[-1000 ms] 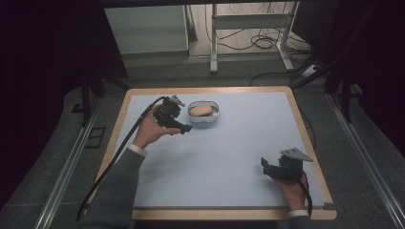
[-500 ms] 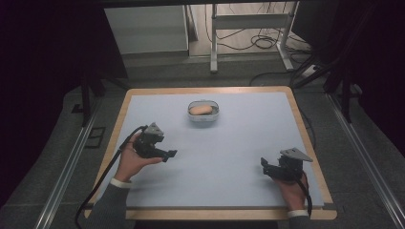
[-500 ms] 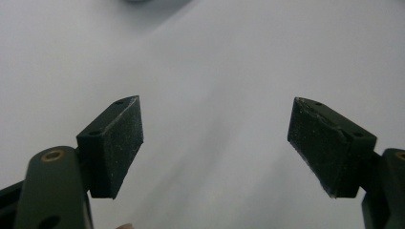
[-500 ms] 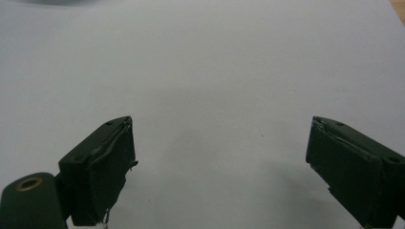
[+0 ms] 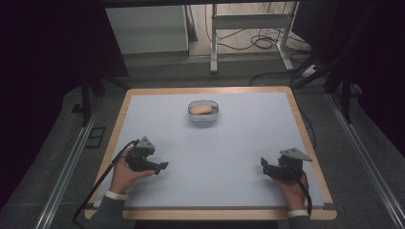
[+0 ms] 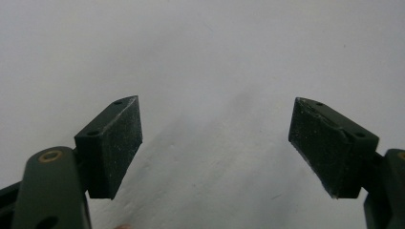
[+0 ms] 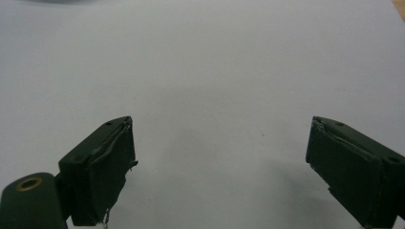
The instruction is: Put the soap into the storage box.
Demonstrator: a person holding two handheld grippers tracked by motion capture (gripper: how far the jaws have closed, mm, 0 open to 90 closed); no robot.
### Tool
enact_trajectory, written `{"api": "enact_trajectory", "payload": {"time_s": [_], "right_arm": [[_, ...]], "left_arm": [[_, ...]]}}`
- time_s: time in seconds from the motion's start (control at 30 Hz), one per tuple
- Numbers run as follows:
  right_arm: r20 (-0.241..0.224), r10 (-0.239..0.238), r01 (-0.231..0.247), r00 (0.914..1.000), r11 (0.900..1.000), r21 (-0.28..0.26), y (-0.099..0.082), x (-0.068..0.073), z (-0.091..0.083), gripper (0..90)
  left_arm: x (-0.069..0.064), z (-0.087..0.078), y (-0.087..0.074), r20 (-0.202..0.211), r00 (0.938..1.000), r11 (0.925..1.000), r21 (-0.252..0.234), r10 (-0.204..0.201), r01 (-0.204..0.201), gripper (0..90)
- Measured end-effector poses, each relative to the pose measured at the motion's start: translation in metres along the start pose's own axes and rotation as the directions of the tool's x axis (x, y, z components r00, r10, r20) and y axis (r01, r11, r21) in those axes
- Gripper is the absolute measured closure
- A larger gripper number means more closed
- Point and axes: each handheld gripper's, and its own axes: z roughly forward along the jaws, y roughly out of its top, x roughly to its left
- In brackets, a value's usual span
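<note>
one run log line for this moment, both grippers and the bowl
left gripper: open, empty, near left edge | right gripper: open, empty | bowl: far centre of table, tan item inside

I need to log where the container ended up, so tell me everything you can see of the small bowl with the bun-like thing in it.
The bowl is small, shallow and rounded-oblong, pale grey-white with a slightly glossy look, maybe plastic or metal. It stands upright on the light blue mat, toward the far middle of the table. One tan, oval, bun-like item lies inside and takes up most of it. Nothing else touches the bowl; both grippers are well back at the near edge.
</note>
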Motion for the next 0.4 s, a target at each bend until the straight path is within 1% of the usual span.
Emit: {"api": "enact_trajectory", "payload": {"time_s": [0.1, 0.23, 0.3, 0.4], "right_arm": [[-0.002, 0.0, 0.0, 1.0, 1.0, 0.001, 0.0, 0.0001, -0.0003, 9.8], [-0.005, -0.006, 0.006, 1.0, 1.0, 0.003, 0.0002, 0.0005, 0.0003, 9.8], [-0.009, -0.011, 0.011, 0.9999, 0.9999, 0.006, 0.0002, 0.0005, 0.0004, 9.8], [-0.019, -0.005, 0.005, 0.9998, 1.0, -0.001, 0.0, -0.0001, -0.0001, 9.7]], "left_arm": [[0.0, 0.0, -0.0007, -0.005, 1.0, 1.0, 0.005, 0.003, -0.003, 18.9], [0.0015, 0.0005, -0.0021, -0.008, 0.9999, 1.0, 0.002, -0.008, 0.008, 18.9], [0.0021, -0.0003, -0.0015, -0.002, 0.9998, 0.9998, -0.006, -0.018, 0.018, 18.9], [0.0023, -0.0014, -0.0009, 0.007, 0.9996, 0.9994, -0.017, -0.028, 0.028, 18.8]]}}
